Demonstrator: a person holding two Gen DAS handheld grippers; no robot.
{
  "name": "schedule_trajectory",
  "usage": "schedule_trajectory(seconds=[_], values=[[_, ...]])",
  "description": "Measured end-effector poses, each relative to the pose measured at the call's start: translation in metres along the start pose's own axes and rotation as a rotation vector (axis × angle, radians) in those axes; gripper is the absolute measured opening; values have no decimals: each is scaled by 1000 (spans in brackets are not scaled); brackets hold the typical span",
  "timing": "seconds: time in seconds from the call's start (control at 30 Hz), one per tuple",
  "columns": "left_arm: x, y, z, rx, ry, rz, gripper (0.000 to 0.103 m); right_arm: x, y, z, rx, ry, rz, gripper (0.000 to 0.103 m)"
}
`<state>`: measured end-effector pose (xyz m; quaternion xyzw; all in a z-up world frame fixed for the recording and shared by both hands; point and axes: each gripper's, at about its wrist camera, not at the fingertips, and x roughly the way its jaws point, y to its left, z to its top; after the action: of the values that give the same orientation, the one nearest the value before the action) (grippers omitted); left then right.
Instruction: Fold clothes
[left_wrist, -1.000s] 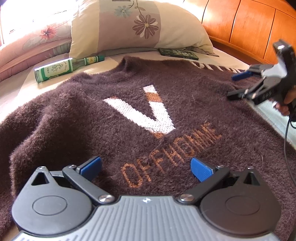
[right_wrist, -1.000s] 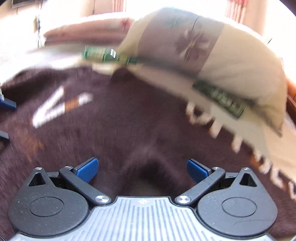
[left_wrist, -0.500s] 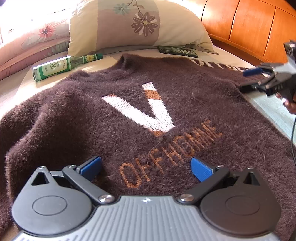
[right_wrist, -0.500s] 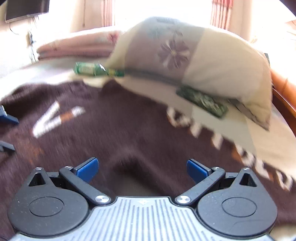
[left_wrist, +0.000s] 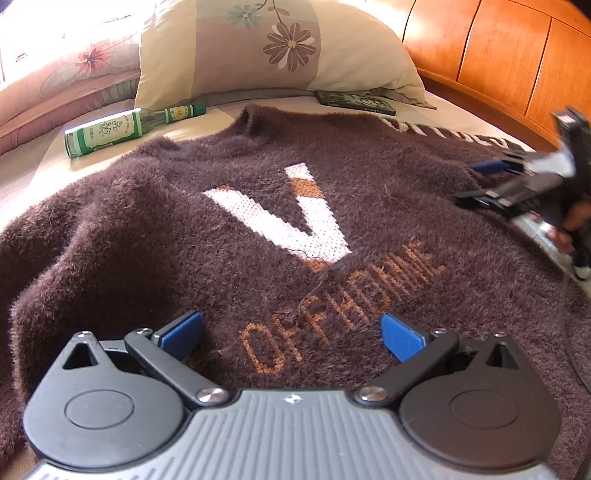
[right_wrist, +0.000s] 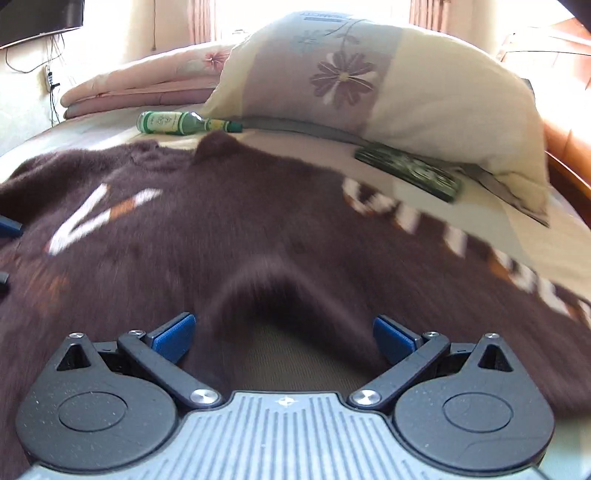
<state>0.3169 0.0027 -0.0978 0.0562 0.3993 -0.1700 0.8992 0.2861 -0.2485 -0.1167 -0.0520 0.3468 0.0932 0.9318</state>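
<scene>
A fuzzy dark brown sweater (left_wrist: 229, 206) with a white V and orange lettering lies spread face up on the bed. My left gripper (left_wrist: 291, 332) hovers open over its lower hem, blue pads wide apart. In the right wrist view the same sweater (right_wrist: 258, 229) fills the middle, its right sleeve with white and orange stripes running off to the right. My right gripper (right_wrist: 283, 334) is open over the sweater's right side near the armpit; it also shows in the left wrist view as the right gripper (left_wrist: 480, 184), with a hand behind it.
A green glass bottle (left_wrist: 122, 129) lies on the sheet beyond the left shoulder. A large floral pillow (left_wrist: 273, 48) and a dark flat packet (left_wrist: 354, 101) sit past the collar. An orange wooden headboard (left_wrist: 498, 55) runs along the right. Folded pink bedding (right_wrist: 140, 88) lies at the far left.
The right gripper has dropped lower and closer to the sweater's right side. The left gripper has barely moved. Both stay open.
</scene>
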Motion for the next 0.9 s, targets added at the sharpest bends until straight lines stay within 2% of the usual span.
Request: schedule_trajectory(seconds=[0.1,0.23,0.37,0.47,0.57,0.7,0.8,0.9], values=[[0,-1,0,3,1,6,102,-22,-10,-3,29,29,-2,103],[2,0,1,2,2,1,102,-36,-50,10,199,-86,-15,103],[5,3,2,-8,4,-9,102,-25,-118,14,591,-186,46,103],[5,2,1,-4,3,-10,102,-11,-149,-9,785,-161,67,103],[5,2,1,1,3,-9,102,-25,-158,-32,773,-192,26,103],[5,2,1,-2,4,-6,102,-59,-177,-54,824,-222,-20,103],[5,1,1,-2,4,-1,102,-70,-179,-43,846,-201,-42,103],[6,1,1,-1,5,-1,102,-62,-170,-20,809,-211,38,103]])
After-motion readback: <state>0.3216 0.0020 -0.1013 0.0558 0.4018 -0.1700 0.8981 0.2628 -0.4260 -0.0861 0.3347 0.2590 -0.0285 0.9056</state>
